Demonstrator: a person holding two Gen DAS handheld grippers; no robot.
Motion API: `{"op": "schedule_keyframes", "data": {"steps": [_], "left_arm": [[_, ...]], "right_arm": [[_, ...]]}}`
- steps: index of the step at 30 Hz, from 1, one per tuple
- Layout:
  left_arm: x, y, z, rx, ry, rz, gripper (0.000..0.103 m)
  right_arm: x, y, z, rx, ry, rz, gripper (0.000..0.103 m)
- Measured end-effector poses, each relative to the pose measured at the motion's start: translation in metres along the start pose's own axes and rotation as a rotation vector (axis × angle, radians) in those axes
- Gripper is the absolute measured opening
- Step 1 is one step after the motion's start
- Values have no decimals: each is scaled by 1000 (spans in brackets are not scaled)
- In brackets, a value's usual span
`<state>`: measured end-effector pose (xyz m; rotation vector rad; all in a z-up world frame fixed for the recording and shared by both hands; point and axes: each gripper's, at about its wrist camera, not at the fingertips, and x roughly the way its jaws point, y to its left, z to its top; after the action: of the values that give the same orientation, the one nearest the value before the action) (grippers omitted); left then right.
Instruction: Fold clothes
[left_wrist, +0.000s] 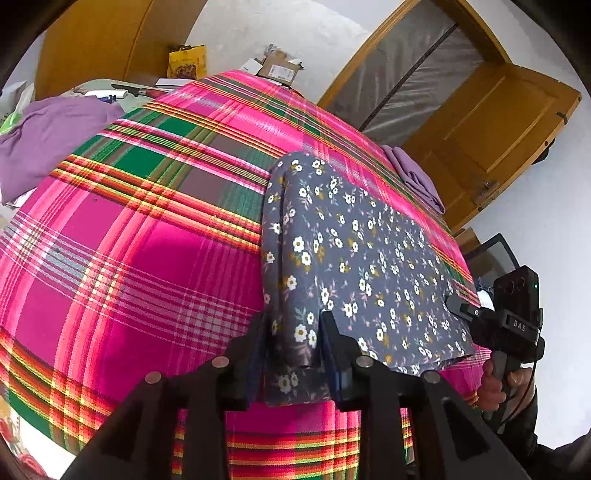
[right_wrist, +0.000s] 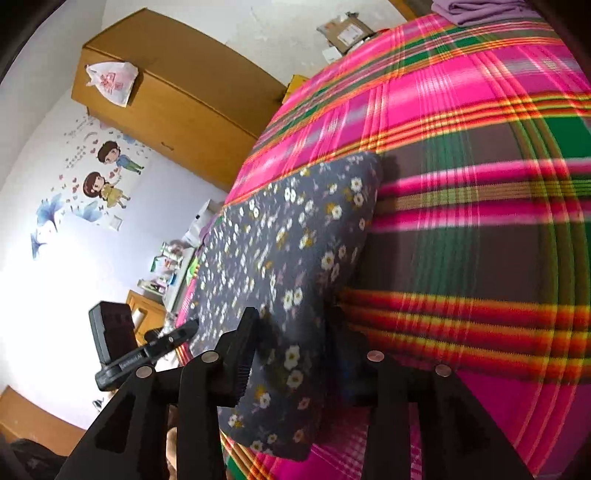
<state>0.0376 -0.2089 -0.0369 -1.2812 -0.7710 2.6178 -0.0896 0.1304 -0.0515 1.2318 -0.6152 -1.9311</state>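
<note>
A folded grey floral-print cotton garment (left_wrist: 354, 266) lies flat on the bright pink, green and orange plaid bedspread (left_wrist: 129, 229), near the bed's front edge. The left tongs (left_wrist: 293, 354) straddle a raised fold at the garment's near left corner, fingers parted on either side of it and not pinching it. The right tongs (right_wrist: 291, 354) straddle the opposite near corner, likewise spread with cloth between them; a folded purple cloth (left_wrist: 417, 177) sits further back
</note>
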Motion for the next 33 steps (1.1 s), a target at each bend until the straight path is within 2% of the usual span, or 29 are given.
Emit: {"op": "schedule_keyframes", "data": {"steps": [8, 12, 16, 19, 26, 33], "left_arm": [[6, -3, 1, 4, -15, -13, 32], [8, -7, 1, 30, -18, 2, 32], [6, -6, 0, 23, -26, -9, 22], [2, -8, 0, 24, -39, -6, 20], [-15, -34, 4, 117, -92, 4, 19], [-20, -53, 10, 167, -118, -8, 19]], "right_arm": [[7, 6, 3, -23, 8, 1, 42], [8, 6, 4, -20, 2, -7, 34], [4, 6, 2, -19, -20, -5, 27], [-1, 14, 2, -45, -41, -6, 24], [-10, 36, 7, -120, -82, -16, 23], [-24, 47, 8, -164, -117, -26, 23]]}}
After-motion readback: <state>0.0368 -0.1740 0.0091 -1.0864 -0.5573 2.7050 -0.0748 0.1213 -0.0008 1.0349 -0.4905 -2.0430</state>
